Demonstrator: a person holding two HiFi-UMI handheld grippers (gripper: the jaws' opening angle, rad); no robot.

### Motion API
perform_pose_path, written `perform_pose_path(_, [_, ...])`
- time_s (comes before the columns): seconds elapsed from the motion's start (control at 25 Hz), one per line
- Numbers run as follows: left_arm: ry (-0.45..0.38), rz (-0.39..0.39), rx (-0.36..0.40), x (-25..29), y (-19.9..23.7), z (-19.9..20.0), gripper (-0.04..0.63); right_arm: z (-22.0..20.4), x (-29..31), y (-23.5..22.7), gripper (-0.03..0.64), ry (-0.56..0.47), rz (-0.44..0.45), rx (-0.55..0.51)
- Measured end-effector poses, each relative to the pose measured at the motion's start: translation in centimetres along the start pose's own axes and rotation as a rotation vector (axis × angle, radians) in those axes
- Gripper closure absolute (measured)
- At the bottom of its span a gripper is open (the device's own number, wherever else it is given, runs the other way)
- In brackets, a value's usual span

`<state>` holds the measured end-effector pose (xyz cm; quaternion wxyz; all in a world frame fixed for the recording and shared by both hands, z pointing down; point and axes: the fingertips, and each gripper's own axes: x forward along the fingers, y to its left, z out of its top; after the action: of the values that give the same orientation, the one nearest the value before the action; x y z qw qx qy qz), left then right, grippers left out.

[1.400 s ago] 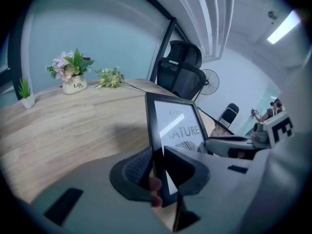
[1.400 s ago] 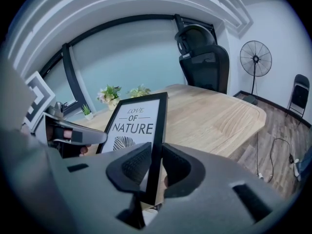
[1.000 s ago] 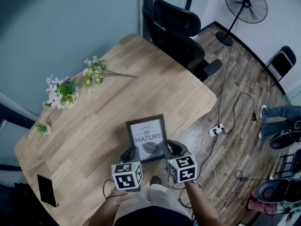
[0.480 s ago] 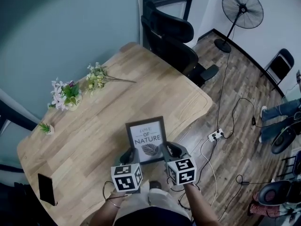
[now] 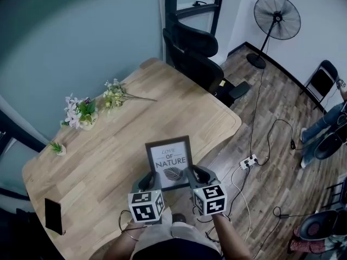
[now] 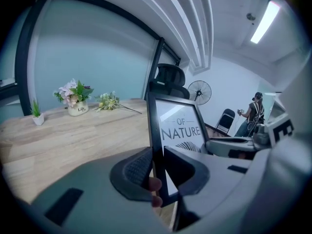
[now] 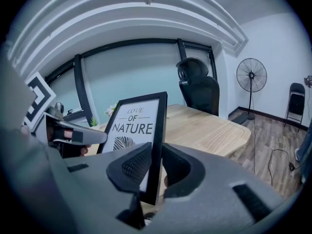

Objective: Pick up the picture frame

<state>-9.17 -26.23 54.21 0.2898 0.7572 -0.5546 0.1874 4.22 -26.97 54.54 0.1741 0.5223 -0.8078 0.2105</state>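
Black picture frame, pinched by its side edges in left gripper and right gripper, may slip if the hands diverge.

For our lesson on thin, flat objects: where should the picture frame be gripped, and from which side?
Its black side borders near the bottom corners, from below, jaws over front and back: the frame is flat and thin. The left hand-held gripper and right hand-held gripper hold it so, which should steady it.
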Motion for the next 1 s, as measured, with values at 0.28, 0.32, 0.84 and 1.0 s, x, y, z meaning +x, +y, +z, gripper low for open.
perform_pose_path(0.28, [-0.041,0.010,0.008,-1.8,-1.0,0.4,0.528,0.7,-1.8,0.3,0.548,-0.038,0.008,-0.012])
perform_pose_path(0.32, [-0.047,0.012,0.008,-2.1,-1.2,0.3,0.528,0.8,-2.2,0.4,0.548,-0.044,0.009,-0.015])
perform_pose_path(0.84, [-0.113,0.023,0.028,-5.9,-3.7,0.2,0.528,1.2,-6.5,1.0,0.548,-0.109,0.022,-0.040])
perform_pose_path(1.0, [-0.131,0.027,0.031,-7.2,-4.3,0.0,0.528,1.4,-7.8,1.3,0.548,-0.127,0.026,-0.052])
